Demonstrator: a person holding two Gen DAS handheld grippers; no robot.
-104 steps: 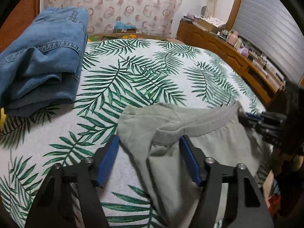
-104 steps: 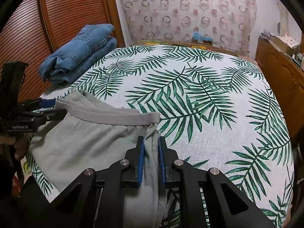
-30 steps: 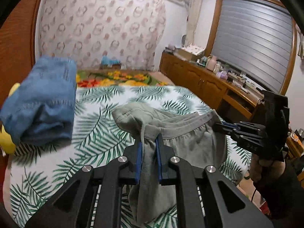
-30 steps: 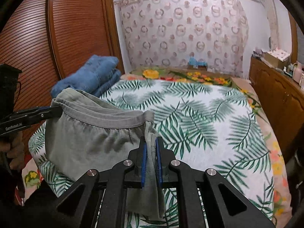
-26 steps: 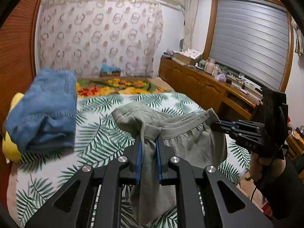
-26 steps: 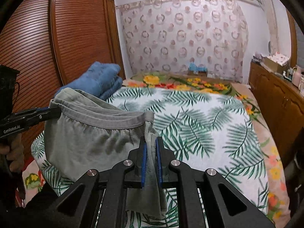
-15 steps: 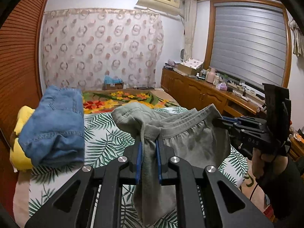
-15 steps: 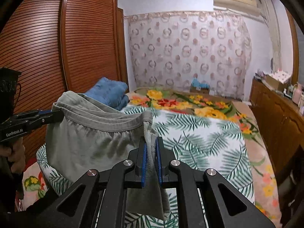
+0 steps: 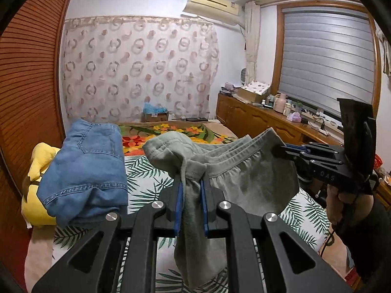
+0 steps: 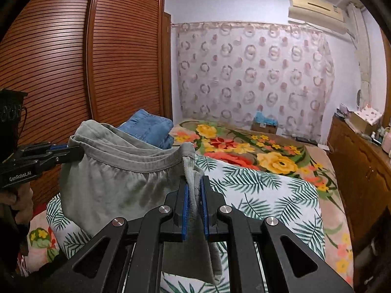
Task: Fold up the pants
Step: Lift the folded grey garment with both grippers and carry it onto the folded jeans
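While clamped by both hand-held grippers, grey pants [image 9: 254, 183] hang.

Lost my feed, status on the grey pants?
Left gripper and right gripper both shut on the grey pants at the waistband. Pants hang stretched between them above the bed. Folded jeans lie aside, nothing blocking.

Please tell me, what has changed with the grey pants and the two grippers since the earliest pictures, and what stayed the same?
The left gripper, open at first, closed on the waistband of the grey pants. Both grippers then raised the pants off the leaf-print bed; they now hang between them. The right gripper stayed shut on the waistband. The folded jeans did not move.
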